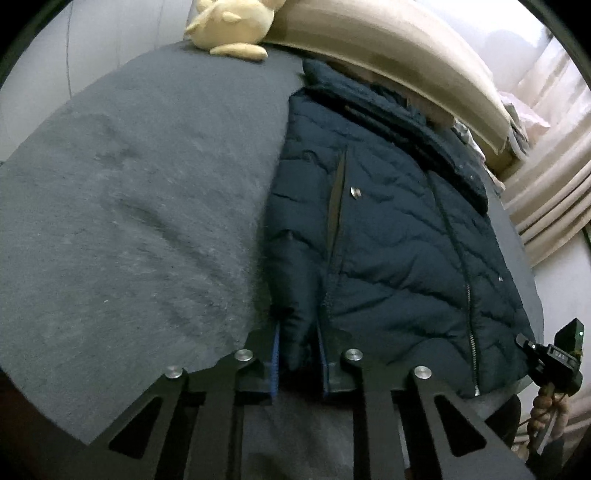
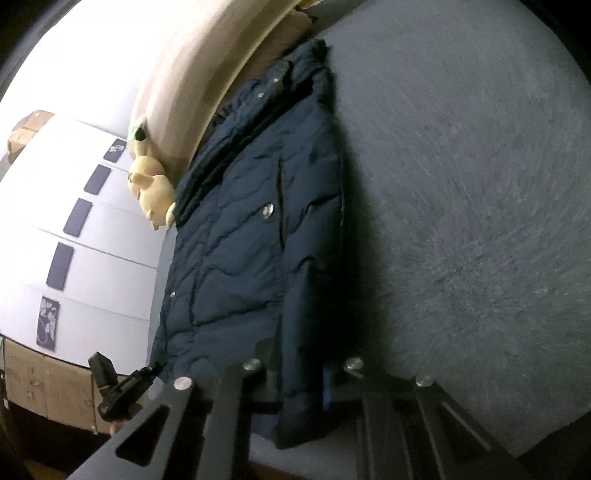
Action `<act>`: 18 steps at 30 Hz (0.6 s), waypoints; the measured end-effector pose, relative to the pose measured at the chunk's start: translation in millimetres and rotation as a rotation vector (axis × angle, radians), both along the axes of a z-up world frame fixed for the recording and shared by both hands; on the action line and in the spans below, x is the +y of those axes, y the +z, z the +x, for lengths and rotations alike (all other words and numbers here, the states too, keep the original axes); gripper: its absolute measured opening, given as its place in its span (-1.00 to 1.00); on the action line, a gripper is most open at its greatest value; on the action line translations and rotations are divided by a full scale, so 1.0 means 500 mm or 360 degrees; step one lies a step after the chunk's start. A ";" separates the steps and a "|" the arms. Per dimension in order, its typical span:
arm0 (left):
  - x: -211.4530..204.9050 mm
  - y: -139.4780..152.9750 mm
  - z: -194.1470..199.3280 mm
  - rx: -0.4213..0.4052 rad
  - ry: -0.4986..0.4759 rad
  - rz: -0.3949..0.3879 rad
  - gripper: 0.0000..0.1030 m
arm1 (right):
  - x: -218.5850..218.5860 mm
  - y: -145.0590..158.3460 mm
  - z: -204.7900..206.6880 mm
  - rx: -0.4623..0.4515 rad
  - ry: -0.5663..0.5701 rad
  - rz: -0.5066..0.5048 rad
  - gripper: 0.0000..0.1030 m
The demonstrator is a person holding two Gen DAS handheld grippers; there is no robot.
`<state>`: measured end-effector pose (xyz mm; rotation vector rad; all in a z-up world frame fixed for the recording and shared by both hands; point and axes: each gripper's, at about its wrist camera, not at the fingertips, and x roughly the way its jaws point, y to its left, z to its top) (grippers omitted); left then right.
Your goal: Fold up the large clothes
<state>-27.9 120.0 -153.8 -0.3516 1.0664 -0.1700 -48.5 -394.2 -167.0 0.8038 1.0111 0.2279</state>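
Note:
A navy quilted puffer jacket lies front up on a grey fleece blanket, collar toward a beige headboard. My left gripper is shut on the end of one sleeve, which lies along the jacket's edge. My right gripper is shut on the other sleeve's cuff at the jacket's opposite edge. Each view shows the other gripper at the jacket's far hem corner: the right one in the left wrist view, the left one in the right wrist view.
A yellow plush toy sits at the head of the bed, also in the right wrist view. The beige headboard runs behind the collar. White drawers and cardboard boxes stand beside the bed. Curtains hang at the right.

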 end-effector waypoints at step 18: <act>0.003 0.020 -0.044 -0.0003 -0.0062 -0.0020 -0.73 | 0.000 0.032 -0.050 0.0038 0.0038 -0.0094 -0.76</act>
